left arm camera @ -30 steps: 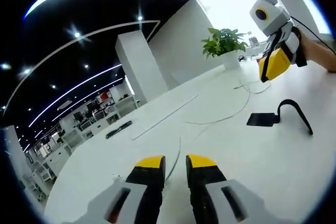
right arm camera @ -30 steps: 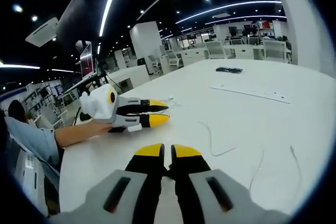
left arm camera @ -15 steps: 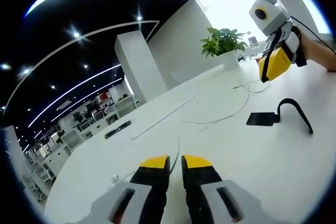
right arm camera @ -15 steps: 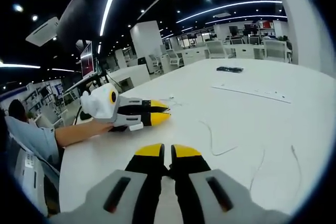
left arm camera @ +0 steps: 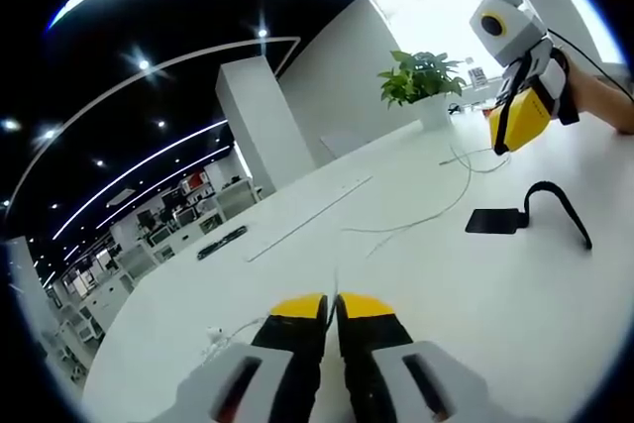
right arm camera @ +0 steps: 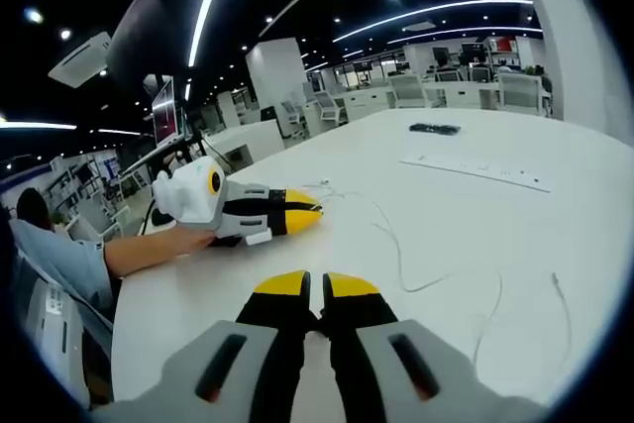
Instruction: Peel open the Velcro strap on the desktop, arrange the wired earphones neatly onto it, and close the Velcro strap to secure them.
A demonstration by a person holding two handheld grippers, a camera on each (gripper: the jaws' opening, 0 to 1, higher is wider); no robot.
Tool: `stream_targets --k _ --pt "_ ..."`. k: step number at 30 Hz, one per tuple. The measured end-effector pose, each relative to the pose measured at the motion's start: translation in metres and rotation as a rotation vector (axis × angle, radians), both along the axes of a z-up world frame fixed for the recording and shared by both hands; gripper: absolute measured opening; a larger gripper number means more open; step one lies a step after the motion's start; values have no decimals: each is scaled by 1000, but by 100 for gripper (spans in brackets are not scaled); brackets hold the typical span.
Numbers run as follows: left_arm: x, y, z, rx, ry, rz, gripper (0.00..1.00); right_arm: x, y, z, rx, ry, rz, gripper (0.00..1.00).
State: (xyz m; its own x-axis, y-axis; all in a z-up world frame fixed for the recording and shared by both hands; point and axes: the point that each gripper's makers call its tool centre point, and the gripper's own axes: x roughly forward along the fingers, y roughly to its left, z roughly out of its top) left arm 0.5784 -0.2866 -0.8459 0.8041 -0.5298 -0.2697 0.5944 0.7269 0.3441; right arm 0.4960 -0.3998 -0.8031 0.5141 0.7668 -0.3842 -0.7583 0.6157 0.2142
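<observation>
- Two grippers are showing: the left gripper point(left arm camera: 331, 304), seen again in the right gripper view point(right arm camera: 309, 213), and the right gripper point(right arm camera: 315, 287), seen again in the left gripper view point(left arm camera: 517, 124).
- One black strap point(left arm camera: 530, 213) is lying on the one white table point(left arm camera: 475, 294), with one end curling up.
- One thin white earphone cable point(left arm camera: 426, 215) is trailing over the table point(right arm camera: 466, 235); its strands point(right arm camera: 396, 245) cannot be counted apart.
- One potted plant point(left arm camera: 424, 81) is standing at the table's far edge.
- One flat white bar point(right arm camera: 474, 171) is lying on the table.
- One small dark object point(right arm camera: 434, 130) is lying beyond it.
- One forearm point(right arm camera: 149, 250) is resting behind the left gripper.
</observation>
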Motion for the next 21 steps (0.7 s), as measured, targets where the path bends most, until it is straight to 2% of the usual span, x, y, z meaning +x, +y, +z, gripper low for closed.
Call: stream_targets --k 7,12,21 --pt "-6 2 4 -23 9 0 6 -2 3 -1 -2 -6 9 8" --pt "-14 2 10 -51 12 -11 6 -1 6 1 11 -36 7 8" --pt "-29 2 39 -162 17 -52 6 -2 13 -1 23 -56 12 8"
